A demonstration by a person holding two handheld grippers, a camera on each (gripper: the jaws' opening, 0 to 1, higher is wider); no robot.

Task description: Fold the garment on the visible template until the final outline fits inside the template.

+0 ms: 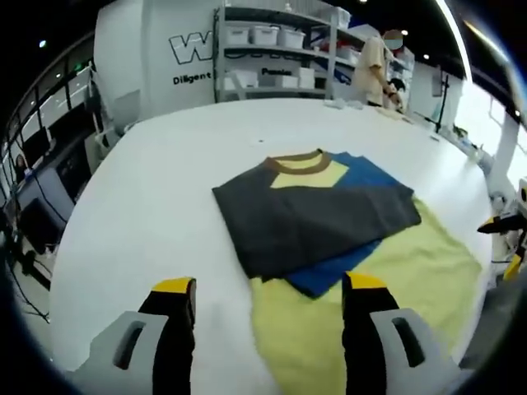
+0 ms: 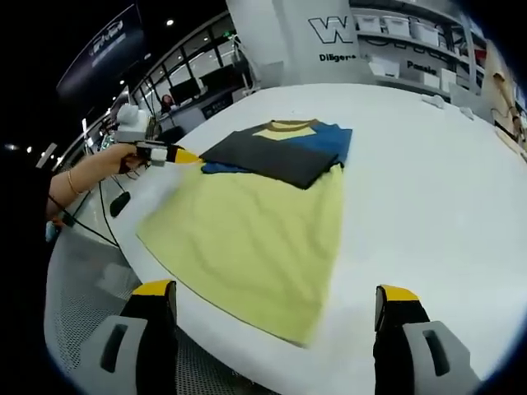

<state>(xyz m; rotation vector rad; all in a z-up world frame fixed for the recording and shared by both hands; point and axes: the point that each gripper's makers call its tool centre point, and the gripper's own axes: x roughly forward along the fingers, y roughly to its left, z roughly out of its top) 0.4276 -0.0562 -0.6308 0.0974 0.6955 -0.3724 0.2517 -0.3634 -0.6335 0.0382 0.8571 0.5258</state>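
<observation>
- My left gripper (image 1: 268,300) hovers with jaws wide and empty; my right gripper (image 2: 276,309) likewise, both off the cloth.
- The garment (image 1: 313,206) lies on the white table (image 1: 148,189), sleeves folded in, yellow body spread toward me.
- No template outline I can make out.
- Step, I judge: mid-fold. Next move calls for pinching the hem (image 2: 239,309) corners and carrying them toward the collar (image 1: 295,160).

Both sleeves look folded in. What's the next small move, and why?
Probably grip the shirt's yellow hem edge nearest the table edge and fold it up toward the collar. The dark and blue sleeves already lie across the chest, while the lower half is still spread long; both grippers' jaws are open and empty.
</observation>
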